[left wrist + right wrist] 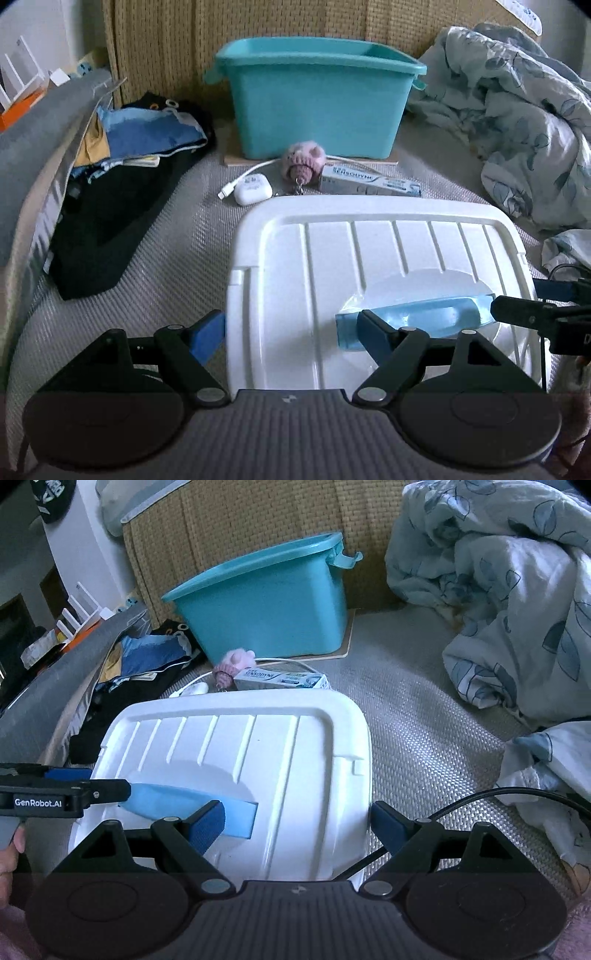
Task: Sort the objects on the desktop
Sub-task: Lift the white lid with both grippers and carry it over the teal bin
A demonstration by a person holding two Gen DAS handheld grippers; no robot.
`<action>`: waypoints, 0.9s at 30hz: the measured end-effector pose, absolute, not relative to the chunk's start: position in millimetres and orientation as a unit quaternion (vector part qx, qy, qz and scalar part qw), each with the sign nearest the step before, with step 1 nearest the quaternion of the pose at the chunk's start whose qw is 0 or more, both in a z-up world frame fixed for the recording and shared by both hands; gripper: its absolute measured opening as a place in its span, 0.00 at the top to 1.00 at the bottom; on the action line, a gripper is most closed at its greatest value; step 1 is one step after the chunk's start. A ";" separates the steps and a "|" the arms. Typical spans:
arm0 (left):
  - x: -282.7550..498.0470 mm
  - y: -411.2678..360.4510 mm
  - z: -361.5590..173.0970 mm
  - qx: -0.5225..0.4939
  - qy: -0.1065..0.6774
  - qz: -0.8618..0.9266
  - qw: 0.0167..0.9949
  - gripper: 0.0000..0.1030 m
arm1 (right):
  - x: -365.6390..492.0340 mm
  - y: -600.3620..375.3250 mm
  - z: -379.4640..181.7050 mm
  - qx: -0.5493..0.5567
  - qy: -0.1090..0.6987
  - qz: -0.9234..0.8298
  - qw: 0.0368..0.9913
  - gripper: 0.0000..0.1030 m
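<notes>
A white ribbed lid (369,266) with a light blue handle (417,317) lies on the woven mat in front of me; it also shows in the right wrist view (258,753). My left gripper (291,336) is open, its fingers straddling the lid's near left corner. My right gripper (299,823) is open, its fingers straddling the lid's near right corner. Behind the lid lie a pink knitted keychain toy (303,159), a toothpaste box (369,181), a white earbud case (253,189) and a white cable (236,181). A teal bin (317,96) stands open at the back.
A pile of dark and blue clothes (122,177) lies at the left by a grey ledge. A crumpled floral duvet (517,122) fills the right. A woven headboard (295,18) stands behind the bin. A black cable (498,797) runs near the right gripper.
</notes>
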State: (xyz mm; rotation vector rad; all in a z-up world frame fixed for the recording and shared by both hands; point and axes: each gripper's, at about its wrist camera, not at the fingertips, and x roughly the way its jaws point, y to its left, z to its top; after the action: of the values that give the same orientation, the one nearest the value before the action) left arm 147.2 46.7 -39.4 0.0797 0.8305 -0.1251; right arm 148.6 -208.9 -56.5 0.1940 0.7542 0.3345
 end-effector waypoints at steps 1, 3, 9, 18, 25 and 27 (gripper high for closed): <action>146.3 46.5 -38.2 0.040 0.398 -0.060 0.915 0.22 | 148.4 -208.9 -56.1 0.096 0.364 0.161 0.912 0.14; 144.2 45.9 -35.4 0.043 0.387 -0.059 0.919 0.22 | 147.9 -208.9 -54.1 0.099 0.360 0.161 0.913 0.14; 140.7 45.3 -30.3 0.043 0.367 -0.059 0.927 0.22 | 149.0 -211.1 -44.4 0.107 0.343 0.159 0.919 0.14; 136.2 49.3 -22.4 0.029 0.338 -0.052 0.939 0.22 | 147.1 -209.1 -41.3 0.105 0.329 0.167 0.923 0.14; 130.2 51.8 -14.4 0.020 0.304 -0.048 0.951 0.22 | 144.6 -209.9 -31.5 0.111 0.301 0.169 0.932 0.14; 129.1 52.4 -12.7 0.018 0.297 -0.047 0.954 0.22 | 144.8 -208.6 -28.5 0.105 0.297 0.169 0.934 0.14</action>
State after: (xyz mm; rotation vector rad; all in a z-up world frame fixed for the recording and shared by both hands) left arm 129.1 52.4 -12.7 0.0357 0.6029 -0.0958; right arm 144.8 -208.6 -28.5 0.2154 0.6077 0.3459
